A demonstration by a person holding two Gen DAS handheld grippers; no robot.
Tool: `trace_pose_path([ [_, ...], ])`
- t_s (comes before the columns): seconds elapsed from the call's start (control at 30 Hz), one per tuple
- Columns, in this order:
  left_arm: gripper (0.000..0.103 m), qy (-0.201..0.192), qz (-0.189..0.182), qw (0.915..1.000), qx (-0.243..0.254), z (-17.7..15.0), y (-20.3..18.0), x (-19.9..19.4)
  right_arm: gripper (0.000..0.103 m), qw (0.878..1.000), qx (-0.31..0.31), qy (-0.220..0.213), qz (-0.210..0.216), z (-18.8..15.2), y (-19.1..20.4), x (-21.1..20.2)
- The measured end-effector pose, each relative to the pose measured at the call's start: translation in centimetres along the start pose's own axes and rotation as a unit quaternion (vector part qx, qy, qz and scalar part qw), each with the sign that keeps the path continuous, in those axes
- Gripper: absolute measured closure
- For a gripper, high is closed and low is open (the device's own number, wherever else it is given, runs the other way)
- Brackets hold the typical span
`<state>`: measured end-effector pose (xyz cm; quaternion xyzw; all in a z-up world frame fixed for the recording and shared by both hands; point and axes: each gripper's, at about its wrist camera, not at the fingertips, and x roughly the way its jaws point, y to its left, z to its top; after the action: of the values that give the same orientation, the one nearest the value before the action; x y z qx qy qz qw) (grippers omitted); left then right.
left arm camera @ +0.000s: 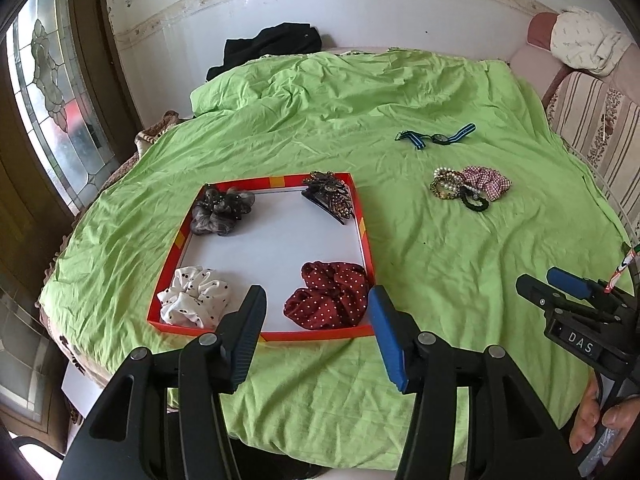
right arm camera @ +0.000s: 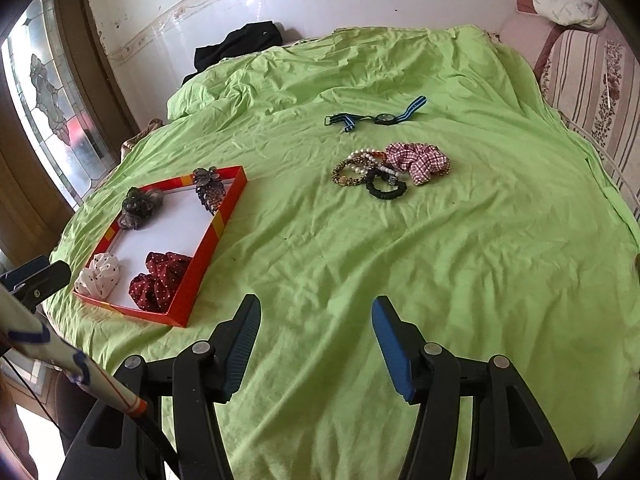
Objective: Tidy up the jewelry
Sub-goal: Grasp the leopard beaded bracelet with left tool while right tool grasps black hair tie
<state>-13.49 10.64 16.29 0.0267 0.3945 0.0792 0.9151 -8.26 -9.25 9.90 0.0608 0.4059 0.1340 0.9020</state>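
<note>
A red-rimmed tray (left arm camera: 362, 216) (right arm camera: 224, 220) with a white floor lies on the green sheet. It holds a grey scrunchie (left arm camera: 220, 210), a brown hair clip (left arm camera: 330, 196), a white dotted scrunchie (left arm camera: 194, 302) and a dark red dotted scrunchie (left arm camera: 328, 300) (right arm camera: 160, 280). To the right lies a pile of bracelets (right arm camera: 360, 170) (left arm camera: 448, 184), a black hair tie (right arm camera: 386, 190) and a checked scrunchie (right arm camera: 420, 160) (left arm camera: 488, 180). A striped-strap watch (right arm camera: 380, 118) (left arm camera: 438, 138) lies beyond. My left gripper (left arm camera: 318, 312) is open and empty above the tray's near edge. My right gripper (right arm camera: 316, 328) is open and empty over bare sheet; it also shows in the left wrist view (left arm camera: 560, 288).
The green sheet (right arm camera: 460, 260) covers a round table. A black cloth (left arm camera: 272, 46) lies at the far edge by the white wall. A striped sofa (left arm camera: 592, 112) stands at the right, a glass door (left arm camera: 52, 92) at the left.
</note>
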Motion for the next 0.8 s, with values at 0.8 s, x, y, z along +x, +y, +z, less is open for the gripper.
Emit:
trace_pose_path([
  [0.8,0.045,0.102,-0.199,0.9745,-0.011,11.9,-12.5,17.0,0.040,0.995,0.093,0.022,-0.042,7.0,-14.4,5.0],
])
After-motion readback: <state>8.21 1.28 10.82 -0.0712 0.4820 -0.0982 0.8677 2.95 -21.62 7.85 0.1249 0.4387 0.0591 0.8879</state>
